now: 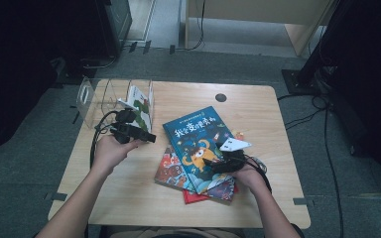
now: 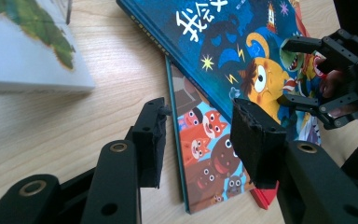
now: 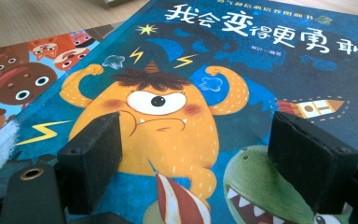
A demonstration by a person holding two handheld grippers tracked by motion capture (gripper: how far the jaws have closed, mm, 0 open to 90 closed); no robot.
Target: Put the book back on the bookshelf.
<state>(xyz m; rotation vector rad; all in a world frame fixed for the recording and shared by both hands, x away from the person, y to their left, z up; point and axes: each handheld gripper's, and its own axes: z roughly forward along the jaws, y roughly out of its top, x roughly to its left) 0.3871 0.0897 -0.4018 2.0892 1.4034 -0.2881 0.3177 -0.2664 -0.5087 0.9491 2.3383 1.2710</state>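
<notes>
The blue book [image 1: 198,144] sits on top of the pile in the middle of the table [image 1: 129,198], overlapping an animal book [image 2: 205,154] and a red one [image 1: 194,198]. Right gripper [image 3: 214,154] hovers over the blue book's near end, jaws spread with nothing pinched. Left gripper [image 2: 198,140] is off to the blue book's left, near a white book [image 1: 140,106] in the clear rack [image 1: 94,96], jaws apart and empty.
</notes>
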